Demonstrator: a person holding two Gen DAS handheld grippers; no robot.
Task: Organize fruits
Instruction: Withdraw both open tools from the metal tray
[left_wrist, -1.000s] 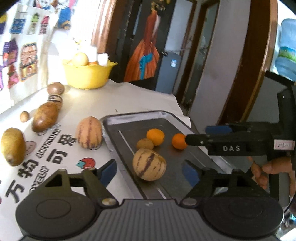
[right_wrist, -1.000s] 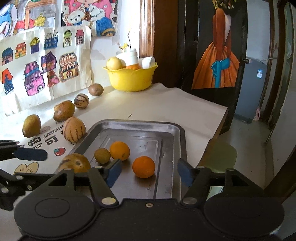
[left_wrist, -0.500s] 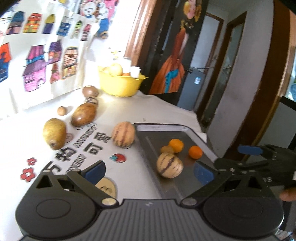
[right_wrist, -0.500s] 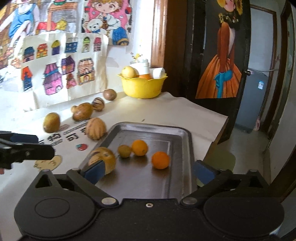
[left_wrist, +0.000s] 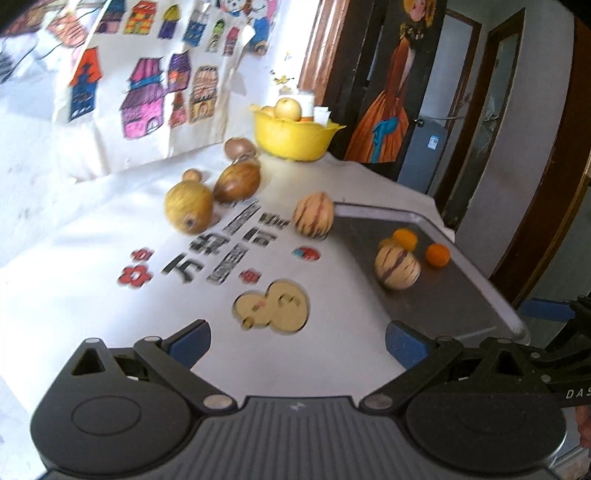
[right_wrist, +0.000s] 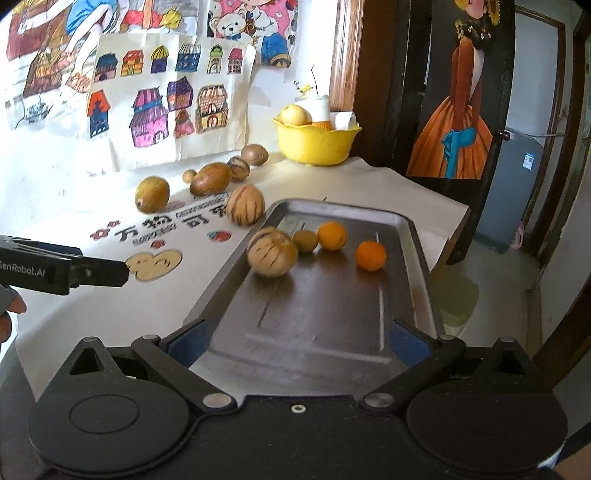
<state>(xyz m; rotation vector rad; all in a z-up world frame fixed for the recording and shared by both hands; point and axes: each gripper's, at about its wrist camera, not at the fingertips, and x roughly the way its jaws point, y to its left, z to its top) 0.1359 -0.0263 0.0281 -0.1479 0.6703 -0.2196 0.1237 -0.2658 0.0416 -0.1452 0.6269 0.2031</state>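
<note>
Your fruit is split between the metal tray (right_wrist: 402, 236) and the white table covering (left_wrist: 92, 258). On the tray, a striped melon (right_wrist: 272, 252) sits near the left rim, with a small greenish-brown fruit (right_wrist: 305, 240) just beside it, then one orange (right_wrist: 332, 236), and a second orange (right_wrist: 370, 255) a little apart to the right. Outside the tray, another striped melon (right_wrist: 245, 205) rests just beside its far left corner. Farther back on the covering you have a yellow-green fruit (right_wrist: 151, 194), a brown oval fruit (right_wrist: 210, 178), a tiny round one (right_wrist: 189, 175) behind it, a striped round one (right_wrist: 238, 168) and a brown one (right_wrist: 254, 154) near the wall. The yellow bowl (right_wrist: 317, 142) stands at the back edge, holding a pale round fruit and some white containers.

Your left gripper (left_wrist: 297, 339) hangs over the printed part of the covering, fingers spread wide with nothing between them. Your right gripper (right_wrist: 295, 341) sits above the tray's near end, fingers likewise spread and holding nothing. Children's drawings (right_wrist: 166, 107) hang on the wall behind.
</note>
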